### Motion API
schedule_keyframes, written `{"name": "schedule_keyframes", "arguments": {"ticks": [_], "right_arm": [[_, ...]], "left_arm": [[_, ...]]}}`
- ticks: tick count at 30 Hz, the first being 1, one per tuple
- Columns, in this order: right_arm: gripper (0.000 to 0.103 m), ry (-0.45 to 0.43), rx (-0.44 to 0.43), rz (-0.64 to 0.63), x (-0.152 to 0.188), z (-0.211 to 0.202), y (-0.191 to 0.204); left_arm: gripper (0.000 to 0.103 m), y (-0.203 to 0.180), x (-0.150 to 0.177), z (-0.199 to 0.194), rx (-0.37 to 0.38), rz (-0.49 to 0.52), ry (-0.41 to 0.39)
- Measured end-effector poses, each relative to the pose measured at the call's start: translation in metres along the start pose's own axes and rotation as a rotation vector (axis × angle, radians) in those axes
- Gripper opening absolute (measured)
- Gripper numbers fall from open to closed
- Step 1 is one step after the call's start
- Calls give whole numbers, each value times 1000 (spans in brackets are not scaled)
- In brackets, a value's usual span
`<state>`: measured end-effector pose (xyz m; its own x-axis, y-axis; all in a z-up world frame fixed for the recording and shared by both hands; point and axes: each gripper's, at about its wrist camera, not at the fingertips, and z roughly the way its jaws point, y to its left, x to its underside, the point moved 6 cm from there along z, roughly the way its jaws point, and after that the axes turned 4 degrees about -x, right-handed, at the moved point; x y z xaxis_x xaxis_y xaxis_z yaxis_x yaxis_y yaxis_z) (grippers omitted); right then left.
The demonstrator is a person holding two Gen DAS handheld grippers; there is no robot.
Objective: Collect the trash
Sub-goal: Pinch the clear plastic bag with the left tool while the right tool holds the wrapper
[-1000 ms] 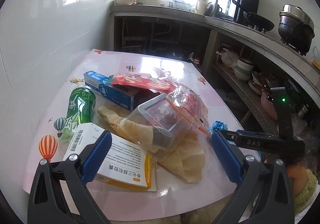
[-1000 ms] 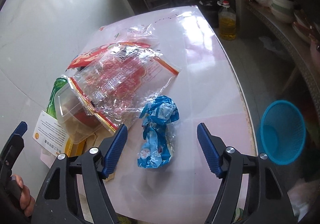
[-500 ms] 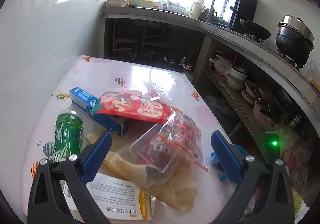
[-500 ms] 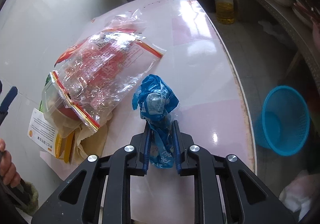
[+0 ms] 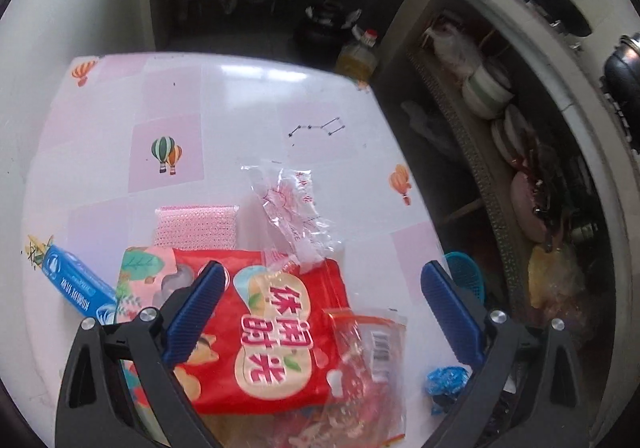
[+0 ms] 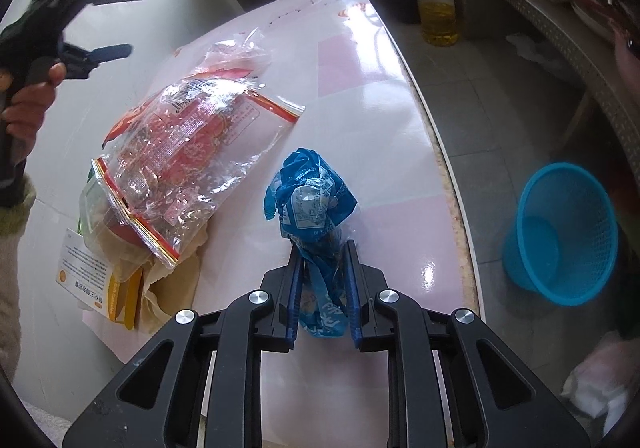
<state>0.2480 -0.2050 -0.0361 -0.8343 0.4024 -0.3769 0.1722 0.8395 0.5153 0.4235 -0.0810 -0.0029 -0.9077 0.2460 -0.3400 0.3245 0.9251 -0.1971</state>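
The right gripper (image 6: 322, 268) has its jaws clamped on a crumpled blue plastic wrapper (image 6: 314, 208) over the glossy pink-and-white table (image 6: 360, 96). A round blue mesh waste basket (image 6: 560, 236) stands on the floor at three o'clock. The left gripper (image 5: 320, 288), jaws wide and empty, hangs above a red snack bag (image 5: 276, 332).

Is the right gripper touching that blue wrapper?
Touching. In the right wrist view, the right gripper has both pads pressed against the crumpled blue wrapper.
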Motion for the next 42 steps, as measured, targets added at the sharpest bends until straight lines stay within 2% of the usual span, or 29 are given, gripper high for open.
{"name": "schedule_keyframes", "arguments": {"ticks": [3, 5, 9, 12, 14, 15, 17, 18, 20, 23, 26, 32, 42], "right_arm": [[18, -1, -4, 1, 1, -1, 0], [18, -4, -5, 1, 1, -1, 0], [18, -10, -5, -9, 2, 0, 0], [18, -10, -18, -10, 2, -1, -1], [18, -9, -28, -10, 2, -1, -2], [18, -9, -32, -10, 2, -1, -2], [18, -10, -36, -11, 2, -1, -3], [18, -10, -37, -12, 2, -1, -3], [18, -10, -40, -14, 2, -1, -3], [18, -13, -45, -12, 2, 0, -4], [18, -20, -51, -10, 2, -1, -5], [17, -31, -60, 1, 4, -1, -7], [12, -66, -37, 33, -3, -7, -19]], "left_arm": [[94, 4, -17, 45, -86, -4, 102], [91, 4, -23, 66, -136, 12, 134], [85, 12, -30, 98, -267, 45, 165], [74, 19, -27, 108, -313, 45, 181], [58, 23, -28, 107, -330, 42, 167], [54, 24, -27, 106, -328, 38, 168], [36, 26, -27, 104, -302, 17, 172], [32, 26, -26, 103, -298, 10, 165], [16, 25, -24, 100, -298, 15, 150], [4, 29, -25, 98, -288, 19, 132], [1, 27, -25, 95, -261, 13, 103], [0, 14, -33, 88, -222, -5, 37], [0, -16, -50, 4, -182, 56, -182]]}}
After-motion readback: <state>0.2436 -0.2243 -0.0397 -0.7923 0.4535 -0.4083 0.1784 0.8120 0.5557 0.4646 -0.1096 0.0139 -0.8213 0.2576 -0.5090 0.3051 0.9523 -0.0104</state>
